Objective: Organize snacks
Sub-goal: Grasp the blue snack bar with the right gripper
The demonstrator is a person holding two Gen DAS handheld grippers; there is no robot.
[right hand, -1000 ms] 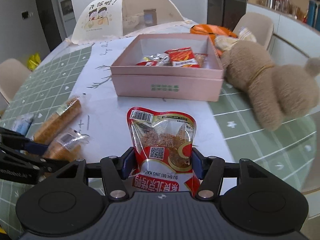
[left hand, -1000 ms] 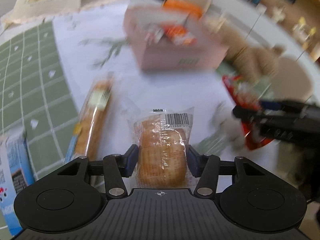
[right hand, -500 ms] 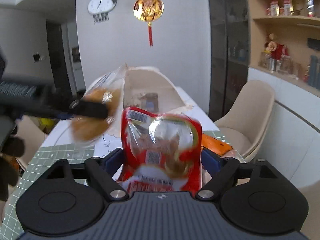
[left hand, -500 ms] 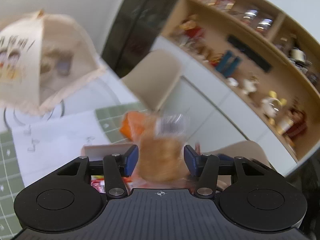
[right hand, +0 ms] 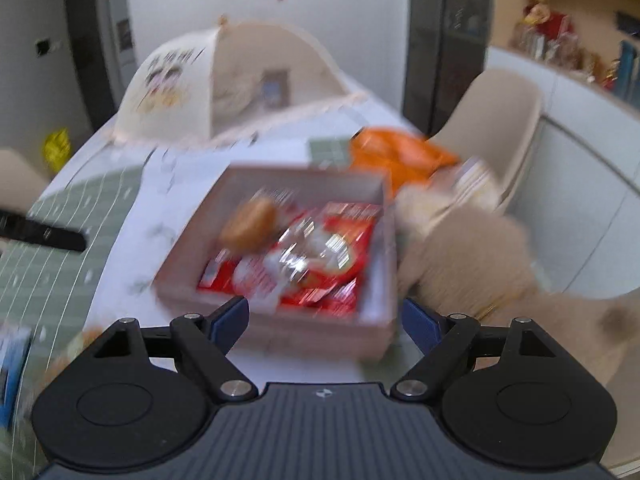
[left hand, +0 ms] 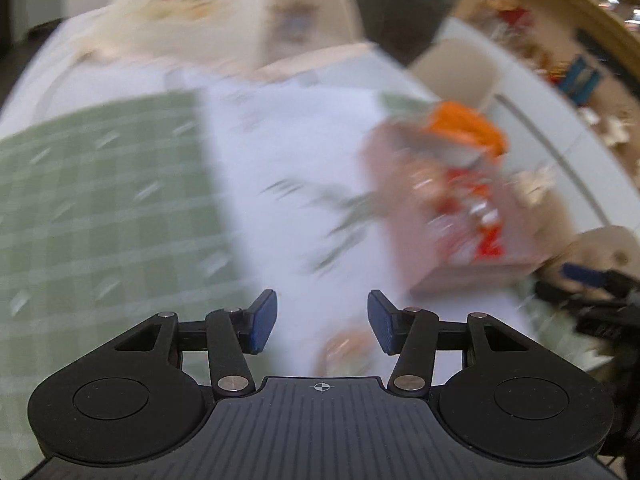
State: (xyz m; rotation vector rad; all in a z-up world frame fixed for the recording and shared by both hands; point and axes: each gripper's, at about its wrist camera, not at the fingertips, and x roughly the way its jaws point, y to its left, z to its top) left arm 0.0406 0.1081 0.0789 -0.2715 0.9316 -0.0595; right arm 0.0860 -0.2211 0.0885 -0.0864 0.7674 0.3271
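While both views are smeared by motion blur, the main layout can be read. The left gripper has its jaws spread with nothing between the blue pads; through the gap only the white cloth shows, with a blurred orange-brown shape low down near the right pad that I cannot identify. The right gripper also stands spread and empty, its pads on either side of the near wall of the pink box.

That box sits open on the white cloth. Inside it lie red snack packets with shiny foil patches, and a round golden bun rests on them toward the box's left side. In the left wrist view the same box appears to the right of the gripper, its red contents a blur.

Just beyond the box's far right corner lies an orange bag. A beige plush toy lies against the box's right side. A green checked mat covers the table left of the white cloth. Behind the box stands a cream mesh food cover with cartoon figures on it. A beige chair stands past the table's far right edge. At the left edge of the right wrist view a black bar reaches in over the mat, and a blue packet lies at the lower left.
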